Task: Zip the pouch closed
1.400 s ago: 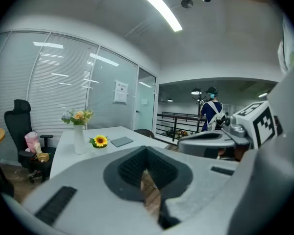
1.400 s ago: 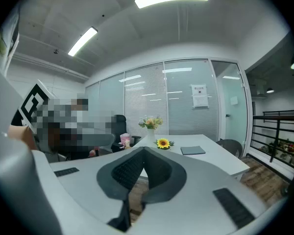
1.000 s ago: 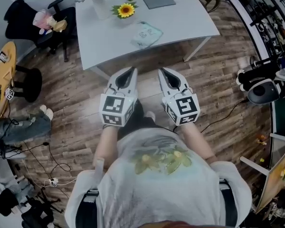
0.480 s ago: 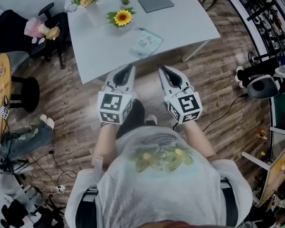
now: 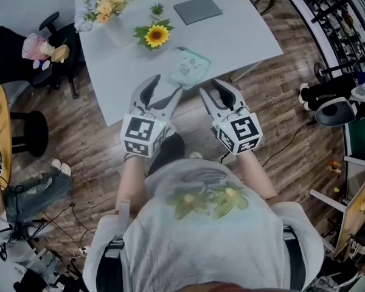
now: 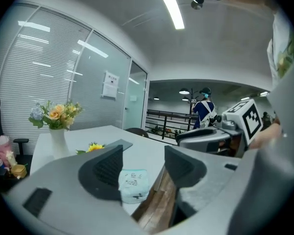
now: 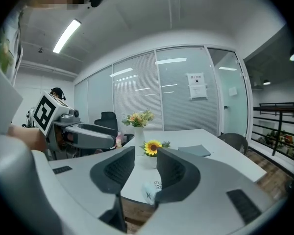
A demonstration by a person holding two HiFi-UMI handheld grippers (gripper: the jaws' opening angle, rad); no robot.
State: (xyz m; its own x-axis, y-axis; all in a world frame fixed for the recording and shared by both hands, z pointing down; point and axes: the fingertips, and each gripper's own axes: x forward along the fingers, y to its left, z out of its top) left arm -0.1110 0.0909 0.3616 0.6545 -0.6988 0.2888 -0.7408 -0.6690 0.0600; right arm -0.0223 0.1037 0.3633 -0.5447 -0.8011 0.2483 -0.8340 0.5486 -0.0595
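A pale mint pouch (image 5: 188, 66) with small print lies flat near the front edge of the white table (image 5: 237, 35). My left gripper (image 5: 163, 90) is held over the floor just short of that edge, a little left of the pouch. My right gripper (image 5: 216, 92) hangs beside it, just right of the pouch. Both have just been opening and now stand open with nothing between their jaws. In the left gripper view the pouch (image 6: 133, 183) shows past the left gripper (image 6: 143, 155). The right gripper (image 7: 146, 156) frames the pouch (image 7: 151, 190) low between its jaws.
On the table stand a vase of flowers (image 5: 108, 18), a small sunflower pot (image 5: 155, 36) and a grey flat case (image 5: 198, 9). A black chair with a soft toy (image 5: 33, 48) stands left of the table. A person (image 6: 204, 109) stands far off.
Both grippers have moved forward to the table's front edge, closer to the pouch. Their jaws, shut in the earlier frames, now stand apart.
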